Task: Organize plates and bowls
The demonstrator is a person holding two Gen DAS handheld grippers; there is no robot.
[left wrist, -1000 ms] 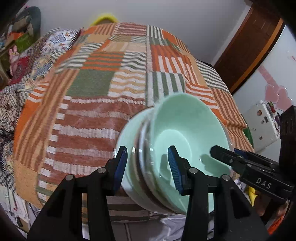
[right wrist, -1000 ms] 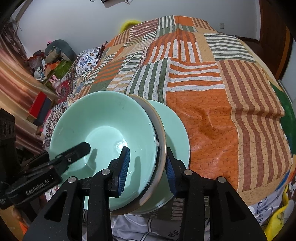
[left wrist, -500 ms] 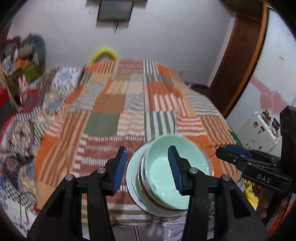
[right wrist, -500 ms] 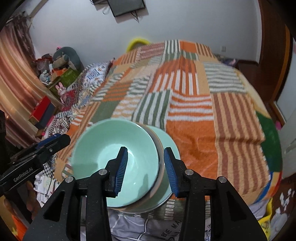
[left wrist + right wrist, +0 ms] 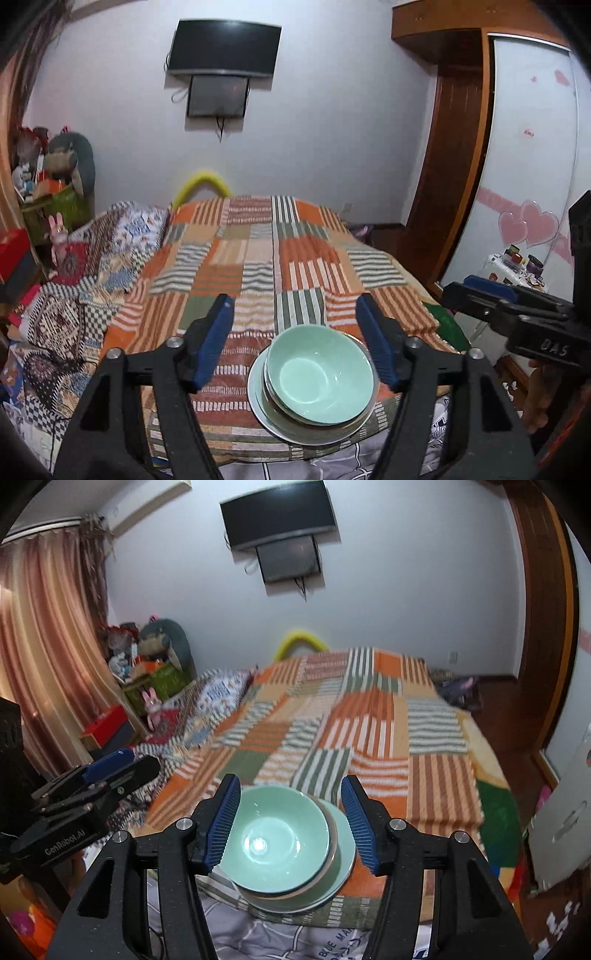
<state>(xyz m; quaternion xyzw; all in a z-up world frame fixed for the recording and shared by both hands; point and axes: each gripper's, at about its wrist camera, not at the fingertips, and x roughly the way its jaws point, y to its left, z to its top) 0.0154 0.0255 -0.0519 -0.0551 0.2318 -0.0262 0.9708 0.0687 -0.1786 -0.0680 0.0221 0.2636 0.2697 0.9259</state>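
We are holding both tools above the near edge of the bed, and neither is carrying anything. The left gripper (image 5: 299, 338) and the right gripper (image 5: 290, 821) have both just been opening their blue-padded jaws, and nothing is sitting between the pads; the crockery only shows through the gaps from farther off. The pale green ceramic bowl (image 5: 319, 374) is resting on top of a nested stack, with a brown-rimmed dish under it and a wide pale green plate (image 5: 258, 397) at the bottom. The stack is sitting on the orange and green patchwork bedspread (image 5: 258, 266), close to its near edge. We are judging that the biggest piece is underneath so the smaller ones stay steady, and that the stacking is finished or nearly so.
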